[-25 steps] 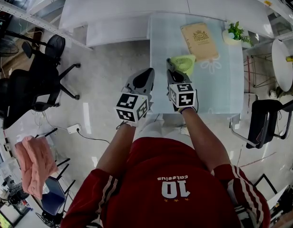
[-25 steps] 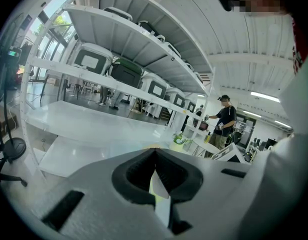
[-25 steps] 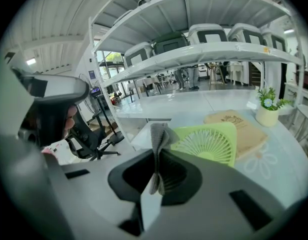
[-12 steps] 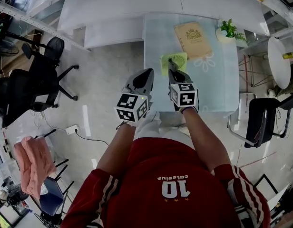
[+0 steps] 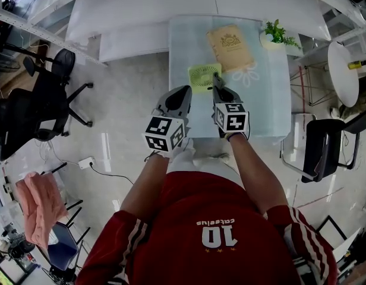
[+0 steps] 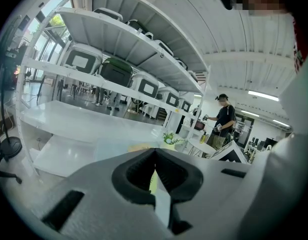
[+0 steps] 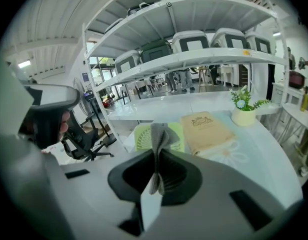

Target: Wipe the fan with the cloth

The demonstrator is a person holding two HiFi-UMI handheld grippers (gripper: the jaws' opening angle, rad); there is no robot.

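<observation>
Two grippers sit side by side near the person. The left gripper [image 6: 155,153] has its jaws pressed together with nothing between them. It hangs at the left edge of the table [image 5: 263,108], with bare floor [image 5: 132,94] wide open to its left. The right gripper [image 7: 158,153] is over the tabletop, clamped on a grey cloth [image 7: 159,134] that stands up in folds past its tips.

Just beyond the cloth lies the green fan [image 7: 142,137], flat on the table near the left edge. A tan book [image 7: 206,130] lies behind it to the right, and a potted plant [image 7: 243,109] stands at the far right corner. A black chair [image 5: 325,150] crowds the table's right side.

Since a second ago the table has slid leftward in the head view. The fan was right of the right gripper's tip and now lies between the two tips.
</observation>
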